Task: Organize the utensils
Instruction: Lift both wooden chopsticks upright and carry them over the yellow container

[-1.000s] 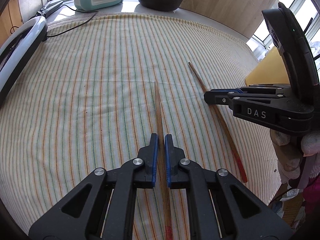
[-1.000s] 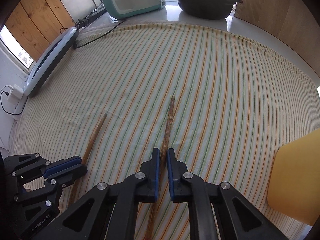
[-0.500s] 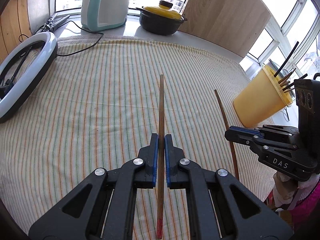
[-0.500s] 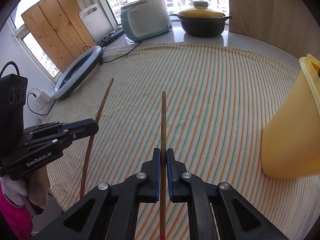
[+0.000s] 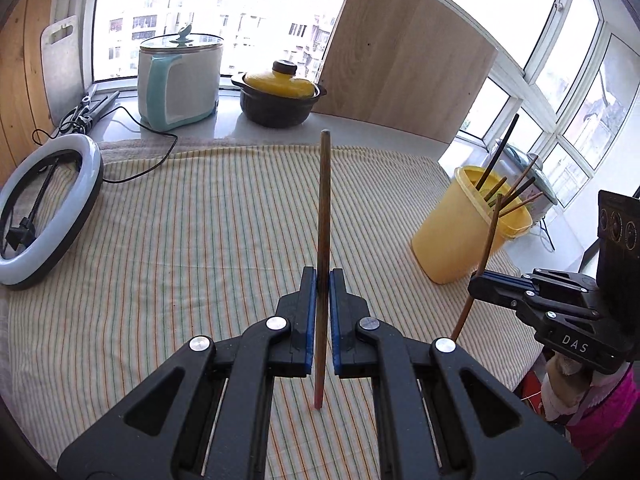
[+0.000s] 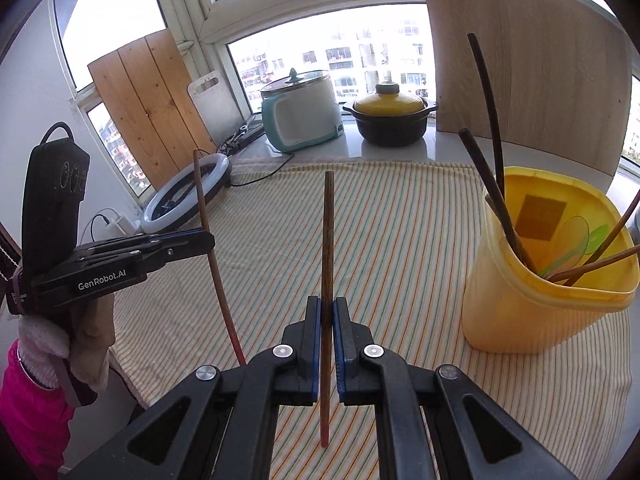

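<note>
In the left wrist view, our left tool point(image 5: 320, 312) is closed on a wooden chopstick point(image 5: 323, 216) that runs up the middle of the frame, blunt end toward the top and red tip near the bottom, lifted off the striped cloth on the tabletop point(image 5: 180, 240). The yellow cup point(image 5: 460, 236) of utensils stands at right centre, and the right tool point(image 5: 486, 286) at the right edge grips a second chopstick point(image 5: 486, 248) that leans toward the cup. We judge the step to be carrying both sticks to the cup; to do it well we should tip each stick upright above the rim and lower it before letting go. In the right wrist view, the right tool point(image 6: 327, 328) is clamped on its chopstick point(image 6: 328, 240), its long axis up the frame centre with the red tip low. The cup point(image 6: 532, 304) sits at right, already holding sticks and a spoon, so we should aim for a free gap.
</note>
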Motion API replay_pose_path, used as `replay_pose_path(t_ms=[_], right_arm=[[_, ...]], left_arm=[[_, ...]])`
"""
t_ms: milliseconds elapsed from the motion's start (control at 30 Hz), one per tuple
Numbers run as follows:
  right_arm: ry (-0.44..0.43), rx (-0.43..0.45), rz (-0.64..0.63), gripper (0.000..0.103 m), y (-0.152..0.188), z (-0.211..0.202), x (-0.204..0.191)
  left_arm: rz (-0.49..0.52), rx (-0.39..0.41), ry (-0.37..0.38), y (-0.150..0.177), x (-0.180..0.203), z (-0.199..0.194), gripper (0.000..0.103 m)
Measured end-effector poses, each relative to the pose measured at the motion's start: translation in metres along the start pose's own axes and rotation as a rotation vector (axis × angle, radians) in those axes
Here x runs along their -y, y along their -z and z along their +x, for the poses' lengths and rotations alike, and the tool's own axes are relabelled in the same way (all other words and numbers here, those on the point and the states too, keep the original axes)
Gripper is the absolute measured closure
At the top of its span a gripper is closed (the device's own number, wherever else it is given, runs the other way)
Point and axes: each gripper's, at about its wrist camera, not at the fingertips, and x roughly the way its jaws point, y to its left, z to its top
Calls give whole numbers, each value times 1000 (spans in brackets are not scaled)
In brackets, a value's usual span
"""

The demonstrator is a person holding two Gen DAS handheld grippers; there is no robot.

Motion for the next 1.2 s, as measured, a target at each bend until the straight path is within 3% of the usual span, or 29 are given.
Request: replay_pose_path(t_ms=[467, 1200], right_arm=[[47, 180, 8, 100, 1, -69, 17], [158, 331, 103, 100, -4, -154, 78]], left_arm=[[83, 71, 62, -14, 47, -23, 99], [229, 121, 204, -40, 136, -35, 99]])
